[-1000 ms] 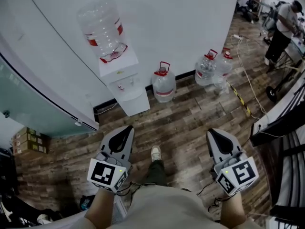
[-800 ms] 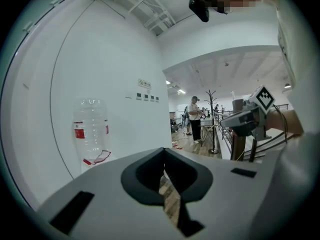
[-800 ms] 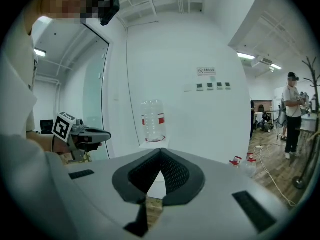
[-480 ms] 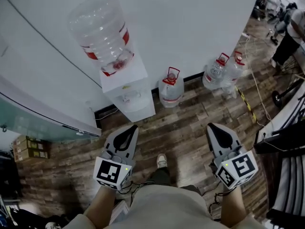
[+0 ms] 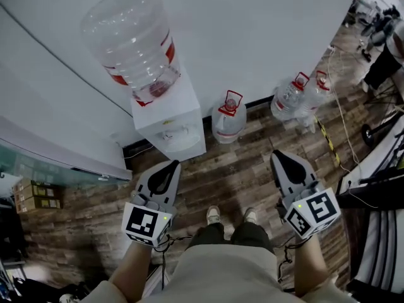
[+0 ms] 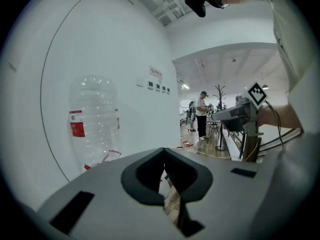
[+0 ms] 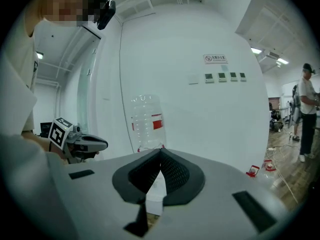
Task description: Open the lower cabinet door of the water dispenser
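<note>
The white water dispenser (image 5: pixel 169 120) stands against the wall with a clear bottle (image 5: pixel 132 40) upside down on top. From above its front is steeply foreshortened, so the lower cabinet door does not show clearly. My left gripper (image 5: pixel 169 165) is shut and empty, a short way in front of the dispenser's base. My right gripper (image 5: pixel 276 154) is also shut and empty, off to the dispenser's right. In the left gripper view the bottle (image 6: pixel 92 121) stands to the left of the jaws. In the right gripper view the bottle (image 7: pixel 146 121) rises just above the closed jaws, and the dispenser's body (image 7: pixel 156 191) shows through the gap below them.
A water jug (image 5: pixel 228 120) with a red handle stands on the wood floor right of the dispenser, and two more jugs (image 5: pixel 291 96) stand farther right. A cable (image 5: pixel 338 118) runs along the floor. A glass partition (image 5: pixel 38 163) is on the left. A person (image 5: pixel 385 62) stands far right.
The person has stepped toward the dispenser, so it and the bottle look larger and nearer. Both grippers came forward with the body and stayed shut. The feet now stand side by side.
</note>
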Action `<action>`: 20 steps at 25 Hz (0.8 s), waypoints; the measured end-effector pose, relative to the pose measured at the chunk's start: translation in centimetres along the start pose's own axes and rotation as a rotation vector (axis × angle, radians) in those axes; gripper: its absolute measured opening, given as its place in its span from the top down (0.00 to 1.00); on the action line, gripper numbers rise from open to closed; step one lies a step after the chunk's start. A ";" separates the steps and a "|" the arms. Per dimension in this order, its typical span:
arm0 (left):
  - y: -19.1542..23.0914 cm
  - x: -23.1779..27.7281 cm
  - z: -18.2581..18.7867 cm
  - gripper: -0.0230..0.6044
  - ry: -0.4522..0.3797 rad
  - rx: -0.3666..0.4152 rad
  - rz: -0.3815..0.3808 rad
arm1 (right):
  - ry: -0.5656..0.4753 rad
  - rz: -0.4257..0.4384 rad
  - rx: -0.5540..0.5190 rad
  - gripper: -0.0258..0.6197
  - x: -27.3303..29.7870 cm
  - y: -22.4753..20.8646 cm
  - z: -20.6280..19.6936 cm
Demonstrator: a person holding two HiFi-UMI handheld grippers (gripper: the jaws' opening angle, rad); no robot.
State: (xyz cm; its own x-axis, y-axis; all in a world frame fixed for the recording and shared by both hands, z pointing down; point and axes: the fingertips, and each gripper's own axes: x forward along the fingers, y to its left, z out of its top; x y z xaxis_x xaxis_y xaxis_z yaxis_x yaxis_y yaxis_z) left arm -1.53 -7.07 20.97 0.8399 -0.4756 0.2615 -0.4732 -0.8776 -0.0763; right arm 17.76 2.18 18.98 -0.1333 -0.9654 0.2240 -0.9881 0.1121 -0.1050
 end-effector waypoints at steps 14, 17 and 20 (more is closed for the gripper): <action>2.5 2.4 -3.5 0.95 0.012 -0.057 0.279 | 0.045 0.315 0.090 0.95 10.6 -3.3 -2.8; 2.8 2.8 -4.9 0.95 0.023 -0.076 0.359 | 0.076 0.388 0.091 0.94 13.0 -4.0 -4.1; 3.0 3.4 -6.2 0.95 0.021 -0.107 0.421 | 0.101 0.443 0.069 0.93 15.1 -4.6 -5.8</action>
State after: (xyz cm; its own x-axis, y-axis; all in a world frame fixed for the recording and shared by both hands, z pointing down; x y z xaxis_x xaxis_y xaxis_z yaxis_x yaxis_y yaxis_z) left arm -1.75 -10.95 27.58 0.5626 -0.7885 0.2486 -0.7993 -0.5956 -0.0802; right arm 19.86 -11.53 28.44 -0.5517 -0.8000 0.2359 -0.8274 0.4894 -0.2756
